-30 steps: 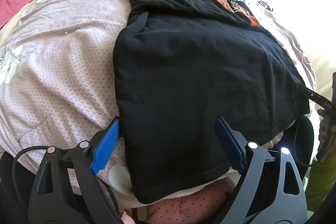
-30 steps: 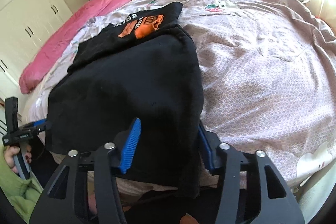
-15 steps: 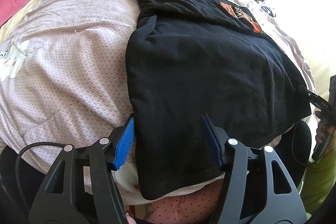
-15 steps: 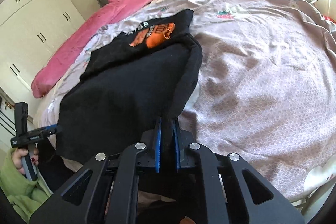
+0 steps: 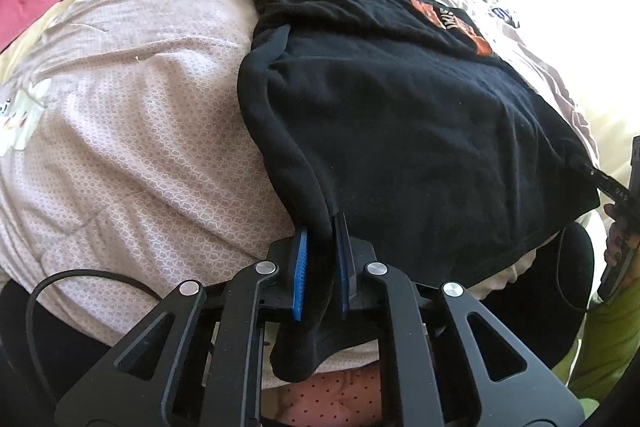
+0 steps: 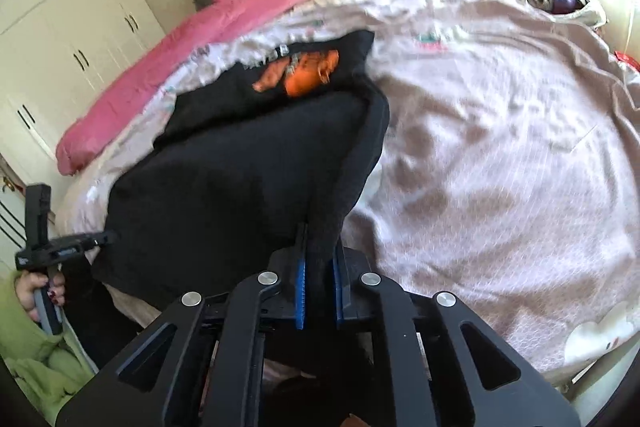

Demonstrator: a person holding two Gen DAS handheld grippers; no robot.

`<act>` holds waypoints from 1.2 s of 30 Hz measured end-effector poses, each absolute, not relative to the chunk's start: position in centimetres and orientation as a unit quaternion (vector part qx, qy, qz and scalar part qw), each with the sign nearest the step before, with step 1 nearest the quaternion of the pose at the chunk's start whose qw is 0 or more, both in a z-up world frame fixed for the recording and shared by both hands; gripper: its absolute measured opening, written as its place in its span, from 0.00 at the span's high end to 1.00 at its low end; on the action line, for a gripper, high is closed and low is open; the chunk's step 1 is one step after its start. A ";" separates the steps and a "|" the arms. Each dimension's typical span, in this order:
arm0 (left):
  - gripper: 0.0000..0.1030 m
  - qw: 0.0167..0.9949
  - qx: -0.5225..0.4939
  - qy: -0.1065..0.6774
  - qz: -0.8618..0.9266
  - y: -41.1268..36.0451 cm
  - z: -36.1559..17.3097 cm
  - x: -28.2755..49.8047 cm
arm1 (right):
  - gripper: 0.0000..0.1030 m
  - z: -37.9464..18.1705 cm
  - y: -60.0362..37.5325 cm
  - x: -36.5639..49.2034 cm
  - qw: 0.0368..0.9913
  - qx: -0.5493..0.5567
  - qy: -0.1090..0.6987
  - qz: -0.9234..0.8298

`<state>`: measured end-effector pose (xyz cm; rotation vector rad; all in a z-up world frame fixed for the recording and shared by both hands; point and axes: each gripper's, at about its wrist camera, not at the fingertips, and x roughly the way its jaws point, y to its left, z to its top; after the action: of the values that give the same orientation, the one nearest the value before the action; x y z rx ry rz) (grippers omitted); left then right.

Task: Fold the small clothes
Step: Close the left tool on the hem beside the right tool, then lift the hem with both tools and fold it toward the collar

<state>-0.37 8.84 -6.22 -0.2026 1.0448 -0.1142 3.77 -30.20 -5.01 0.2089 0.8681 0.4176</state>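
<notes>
The black top (image 5: 400,131) is spread across the middle of the bed (image 5: 140,131), print side up at the upper right. One fold looks done already, since a doubled layer covers the near half. Both near corners are pinched: the left gripper (image 5: 322,259) at bottom centre, the right gripper (image 6: 320,287) likewise, cloth clamped between the pads. Probably halfway; the lengthwise fold is left to be made.

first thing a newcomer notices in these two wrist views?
A black garment with an orange print at its far end, spread on a pale patterned bedspread. Both the left gripper and the right gripper are clamped on its near corners at the bed's edge. A pink blanket runs along the far side.
</notes>
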 end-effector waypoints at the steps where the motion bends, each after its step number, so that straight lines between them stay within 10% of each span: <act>1: 0.95 0.862 -0.096 0.494 -0.057 8.9 -5.9 -0.4 | 0.91 -4.5 -30.3 3.7 0.885 0.100 0.410 0.197; 36: 0.95 0.906 -0.153 0.392 -0.038 13.7 1.0 10.6 | 0.91 0.9 -27.8 17.0 0.915 0.114 0.358 0.145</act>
<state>10.56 13.72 1.04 -0.3168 0.8099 -0.0782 17.01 -27.80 0.86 0.2357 0.7377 0.2991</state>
